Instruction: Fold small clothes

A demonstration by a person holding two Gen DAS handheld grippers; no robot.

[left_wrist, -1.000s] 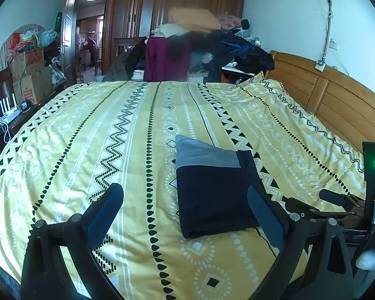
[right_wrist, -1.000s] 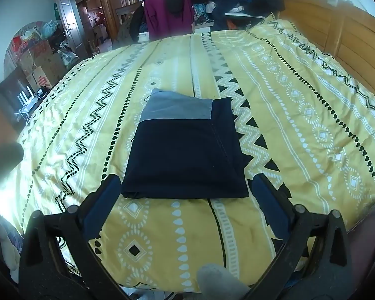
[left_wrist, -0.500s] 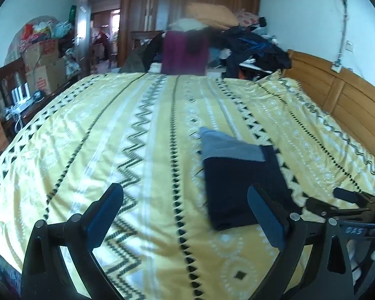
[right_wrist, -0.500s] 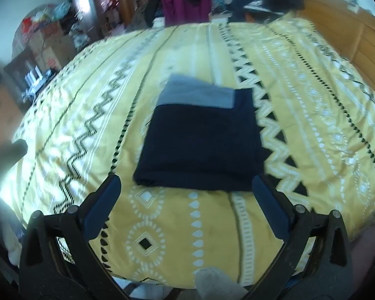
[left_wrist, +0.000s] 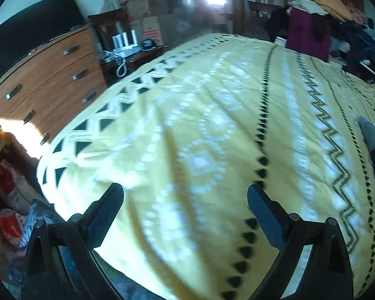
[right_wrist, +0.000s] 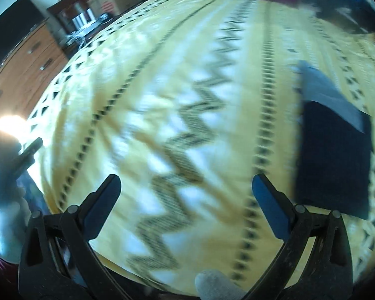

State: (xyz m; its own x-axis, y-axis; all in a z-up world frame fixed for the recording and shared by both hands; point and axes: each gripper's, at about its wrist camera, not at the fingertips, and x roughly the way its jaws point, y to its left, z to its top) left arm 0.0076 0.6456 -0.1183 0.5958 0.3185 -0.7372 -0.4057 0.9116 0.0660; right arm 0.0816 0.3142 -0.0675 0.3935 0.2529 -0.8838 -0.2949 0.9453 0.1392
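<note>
Across both wrist views: yellow patterned bedspread (left_wrist: 200, 130) filling most of the field, zigzag and diamond bands running lengthwise. Left of the bed, wooden chest of drawers (left_wrist: 45, 80) with metal handles; behind it, a dark side table (left_wrist: 137, 55) carrying white devices and a cable. Cardboard boxes (left_wrist: 147, 22) stacked further back. Far end of bed: heaped clothing (left_wrist: 317, 20), maroon and dark pieces, orange on top. Floor clutter (left_wrist: 7, 200) at lower left, colours only, items not identifiable. Nothing lying between either tool and the bedspread. Heavy motion blur in right wrist view.

Left gripper (left_wrist: 185, 207): jaws spread wide, blue pads well apart, empty, touching nothing, hanging over the near left corner of the bed. Seen also at left edge of right wrist view, blurred. Right gripper (right_wrist: 186, 195): jaws likewise spread wide, empty, no contact with fabric.

Folded garment (right_wrist: 332, 150): flat on the bedspread, right of the right gripper's right finger and clear of it. Dark navy rectangle, grey band along the far end, edges roughly square. Only a sliver visible at the right rim of the left wrist view.
</note>
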